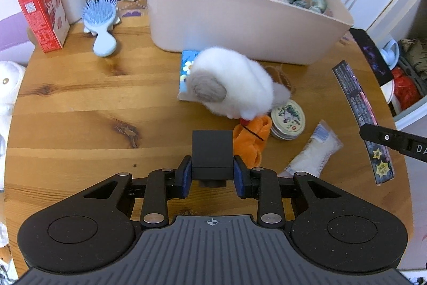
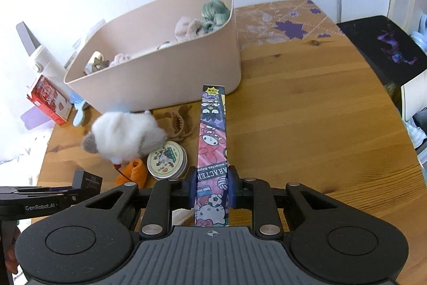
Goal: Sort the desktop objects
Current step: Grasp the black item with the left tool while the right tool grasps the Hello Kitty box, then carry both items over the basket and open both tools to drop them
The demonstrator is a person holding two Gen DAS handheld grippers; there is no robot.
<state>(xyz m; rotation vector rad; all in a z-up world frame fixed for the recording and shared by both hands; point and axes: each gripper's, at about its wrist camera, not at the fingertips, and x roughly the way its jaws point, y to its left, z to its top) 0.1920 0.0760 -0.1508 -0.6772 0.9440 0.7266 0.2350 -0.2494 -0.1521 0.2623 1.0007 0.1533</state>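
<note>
left gripper (image 1: 212, 172) clamping black box (image 1: 212, 152), right gripper (image 2: 212, 187) apparently pinching cartoon box (image 2: 212, 140)

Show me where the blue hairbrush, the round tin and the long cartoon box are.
blue hairbrush (image 1: 99, 15): left wrist view, on its bristled head.
round tin (image 2: 166, 160): right wrist view, on the middle of its printed lid.
long cartoon box (image 2: 212, 140): right wrist view, on its pink printed face, ahead of the right gripper's fingers.
</note>
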